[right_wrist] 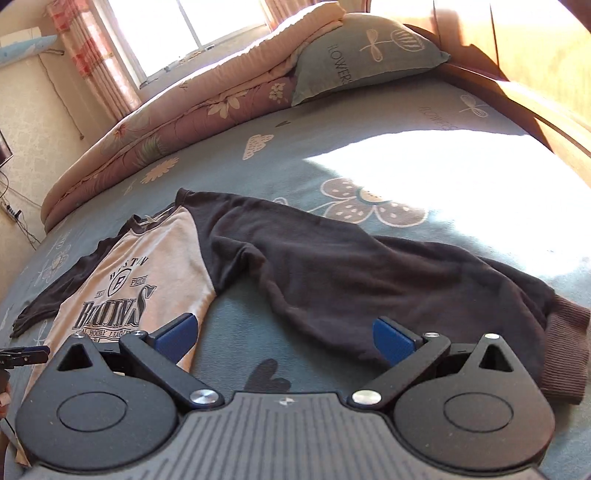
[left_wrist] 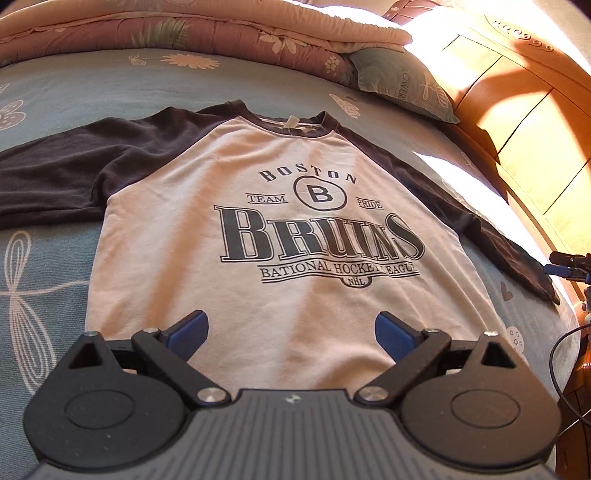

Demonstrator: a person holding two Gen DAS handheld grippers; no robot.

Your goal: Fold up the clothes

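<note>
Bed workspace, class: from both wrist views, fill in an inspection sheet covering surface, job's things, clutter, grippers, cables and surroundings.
Surface: bed sheet, blue-grey with flower print, partly sunlit.
Job's things: raglan shirt spread flat, print up, unfolded; its right sleeve stretched outward.
Clutter: folded quilt and pillow at the bed's far side.
Grippers: left gripper open above the hem; right gripper open near the sleeve.
Cables: black cable at the bed's edge.
Surroundings: wooden headboard, window, curtain.

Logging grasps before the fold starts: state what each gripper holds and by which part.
Nothing is held. The left gripper is open above the shirt near its hem; the right gripper is open by the dark sleeve.
</note>
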